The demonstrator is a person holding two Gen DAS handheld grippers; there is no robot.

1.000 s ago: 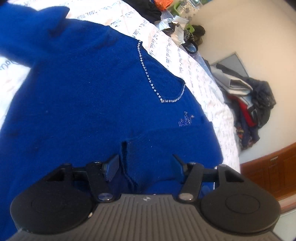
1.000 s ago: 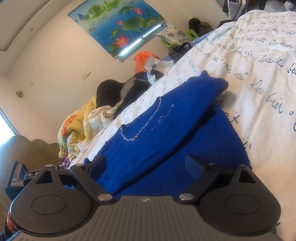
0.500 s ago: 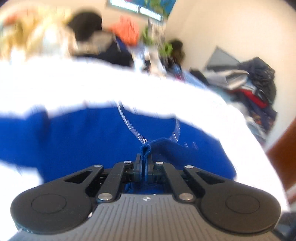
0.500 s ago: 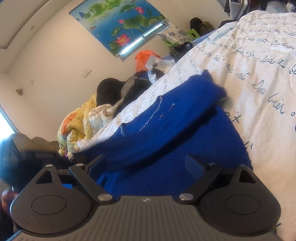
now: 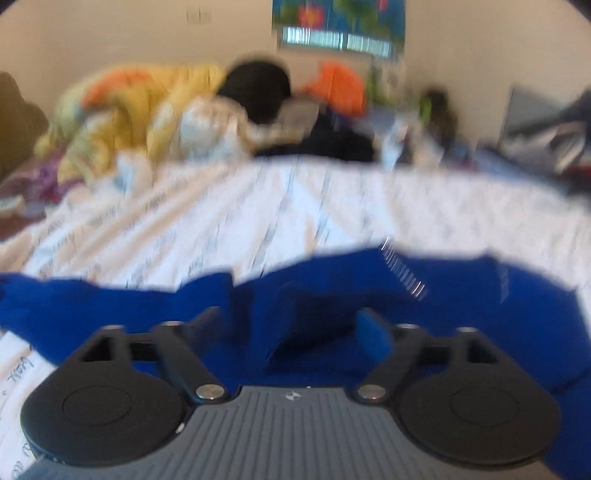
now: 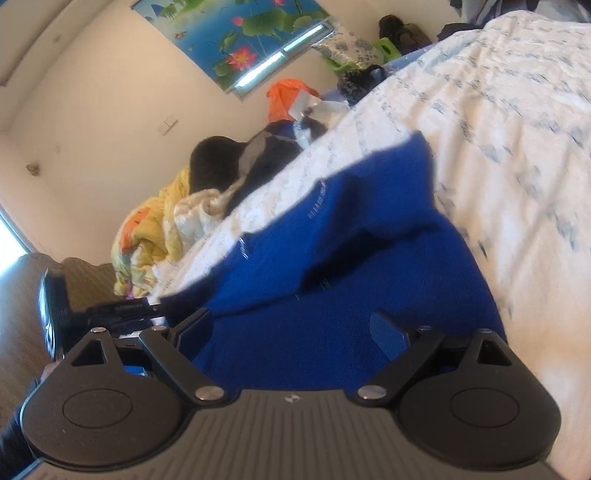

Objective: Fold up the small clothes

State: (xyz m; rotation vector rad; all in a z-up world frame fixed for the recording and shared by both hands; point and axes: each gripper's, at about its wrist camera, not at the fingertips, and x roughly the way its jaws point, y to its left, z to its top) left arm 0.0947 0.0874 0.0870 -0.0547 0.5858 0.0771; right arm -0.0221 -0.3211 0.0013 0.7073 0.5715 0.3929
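A blue knit sweater (image 5: 461, 295) with a rhinestone neckline (image 5: 402, 269) lies on the white printed bedsheet (image 5: 295, 206). My left gripper (image 5: 291, 325) hovers just over it, and its jaws are opening. A loose ridge of blue cloth sits between the fingers, which do not press on it. The left wrist view is blurred by motion. In the right wrist view the sweater (image 6: 351, 229) has one layer folded over its body. My right gripper (image 6: 290, 326) stands open low above the near part, gripping nothing.
Beyond the far edge of the bed lies a heap of yellow and orange bedding (image 5: 129, 110), a black garment (image 5: 258, 88) and an orange bag (image 5: 336, 88). A lotus poster (image 6: 240, 33) hangs on the wall. White sheet (image 6: 498, 129) spreads to the right of the sweater.
The left gripper shut on a fold of the sweater, lifted it, then opened and let it go; its view swung up and level. The folded layer shifted, and the right gripper barely moved.
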